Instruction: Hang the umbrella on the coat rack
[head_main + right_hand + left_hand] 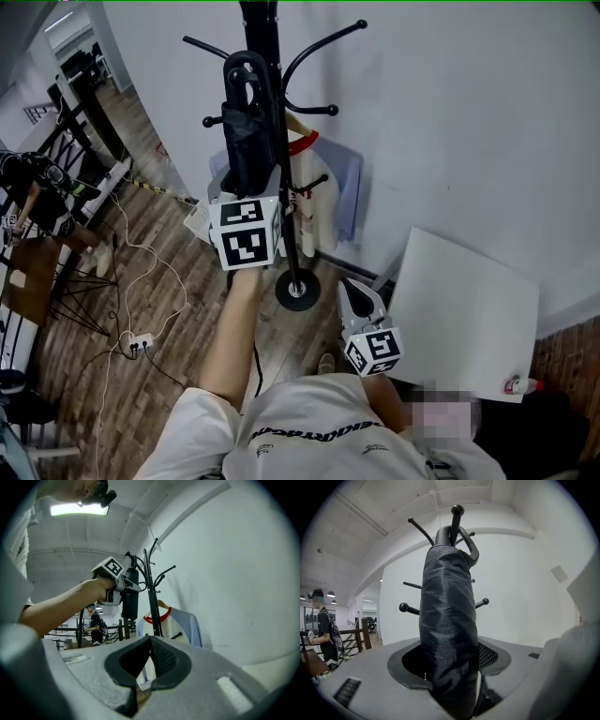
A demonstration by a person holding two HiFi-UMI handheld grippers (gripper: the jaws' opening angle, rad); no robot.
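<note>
The person's white T-shirt (pixel 309 441) fills the bottom of the head view, and both bare forearms reach out from it. The right gripper (pixel 356 292) hangs low, close to the body, pointing roughly level. Its fingers (pixel 164 660) are together at the tips with nothing between them.

The left gripper (pixel 247 192) is held out further and higher, at the coat rack (pixel 260 23). Its fingers (pixel 487 656) stand wide and are clamped on the folded black umbrella (pixel 248 141), which runs upright between them. The umbrella's curved handle (pixel 469 548) is at the top, right beside the rack's pole among the upper hooks. One ball-tipped hook (pixel 457 511) crosses it in the left gripper view, but whether the handle rests on a hook I cannot tell.

A white top with a red collar (pixel 305 178) and a pale blue garment (pixel 345 192) hang lower on the rack. To the right, by the wall, stands a white worktop (pixel 464 314) with a small bottle (pixel 523 384) near its corner. A power strip (pixel 136 345) and its cable lie on the wooden floor (pixel 178 347) to the left.
</note>
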